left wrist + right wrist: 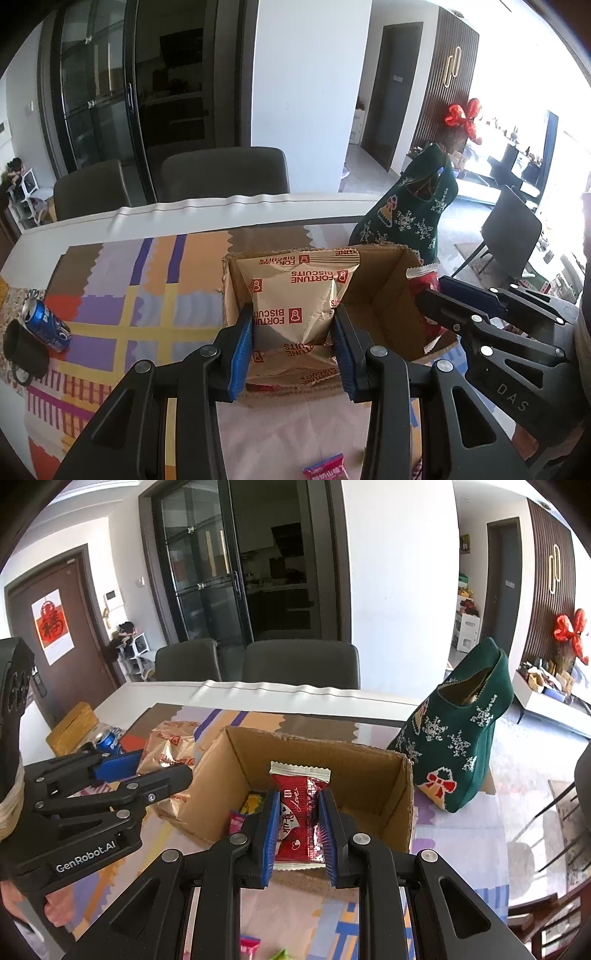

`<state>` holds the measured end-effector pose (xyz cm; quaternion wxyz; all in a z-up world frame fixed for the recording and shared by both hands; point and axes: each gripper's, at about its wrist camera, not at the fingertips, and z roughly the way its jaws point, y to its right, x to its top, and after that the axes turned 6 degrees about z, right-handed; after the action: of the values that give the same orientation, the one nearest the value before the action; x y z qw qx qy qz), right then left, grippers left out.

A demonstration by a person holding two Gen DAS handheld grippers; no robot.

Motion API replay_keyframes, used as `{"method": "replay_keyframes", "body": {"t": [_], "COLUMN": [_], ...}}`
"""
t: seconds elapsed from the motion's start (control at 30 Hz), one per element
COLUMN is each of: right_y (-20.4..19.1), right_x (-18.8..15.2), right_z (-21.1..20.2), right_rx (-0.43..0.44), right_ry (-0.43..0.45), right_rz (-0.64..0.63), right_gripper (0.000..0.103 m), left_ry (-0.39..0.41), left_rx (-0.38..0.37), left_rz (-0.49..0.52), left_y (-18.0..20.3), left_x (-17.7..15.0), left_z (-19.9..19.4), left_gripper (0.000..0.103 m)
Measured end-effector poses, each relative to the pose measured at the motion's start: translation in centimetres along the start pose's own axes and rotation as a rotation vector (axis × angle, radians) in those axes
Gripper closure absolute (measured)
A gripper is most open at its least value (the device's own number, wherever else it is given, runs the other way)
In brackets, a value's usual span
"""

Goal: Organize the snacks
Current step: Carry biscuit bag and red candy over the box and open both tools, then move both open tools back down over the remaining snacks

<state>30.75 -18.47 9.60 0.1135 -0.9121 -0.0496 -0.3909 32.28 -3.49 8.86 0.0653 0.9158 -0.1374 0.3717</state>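
Currently, a gold biscuit bag [295, 295] is clamped in the left gripper [293, 347] and a red snack packet [298, 812] in the right gripper [295, 834], both held over the cardboard box [369, 775]. Crowded together, either could be snagged on the rim and dropped outside.

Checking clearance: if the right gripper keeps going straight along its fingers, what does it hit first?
The right gripper, shut on a red snack packet, points into the cardboard box. Likely first contact is the box's far inner wall or floor; depth is unclear.
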Motion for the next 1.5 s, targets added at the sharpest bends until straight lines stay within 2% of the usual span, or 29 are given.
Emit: {"method": "replay_keyframes", "body": {"t": [0.2,0.27,0.3,0.33,0.37,0.57,1.07,1.23,1.5], "right_y": [0.8,1.0,1.2,1.3,1.4,1.6,0.6,1.0,1.4], "right_x": [0.4,0.6,0.6,0.5,0.4,-1.4,-8.1,-10.1,-13.7], "right_z": [1.8,2.4,2.6,2.7,2.5,1.1,-3.2,-3.5,-2.3], "right_rx": [0.005,-0.007,-0.02,-0.035,-0.04,-0.024,0.071,0.102,0.114], "right_ry": [-0.018,-0.017,-0.017,-0.02,-0.014,-0.013,-0.023,-0.03,-0.106], "right_rz": [0.023,0.021,0.019,0.015,0.016,-0.011,-0.132,-0.144,-0.191], "right_gripper": [0.081,0.078,0.073,0.063,0.061,0.061,0.061,0.061,0.061], "left_ry": [-0.037,-0.052,-0.053,-0.049,-0.046,-0.029,-0.065,-0.1,-0.199], "left_rx": [0.017,0.049,0.071,0.089,0.095,0.121,0.1,0.085,0.059], "left_rz": [0.009,0.018,0.019,0.023,0.031,0.066,0.097,0.093,0.079], "left_y": [0.1,0.1,0.1,0.0,0.1,1.5,5.0,5.9,6.7], "left_x": [0.8,0.8,0.7,0.4,0.0,-2.0,-8.7,-11.0,-15.0], "left_z": [2.3,2.7,2.7,2.6,2.4,0.3,-2.9,-2.7,-0.4], "left_gripper": [0.061,0.039,0.037,0.037,0.037,0.028,0.023,0.022,0.022]}}
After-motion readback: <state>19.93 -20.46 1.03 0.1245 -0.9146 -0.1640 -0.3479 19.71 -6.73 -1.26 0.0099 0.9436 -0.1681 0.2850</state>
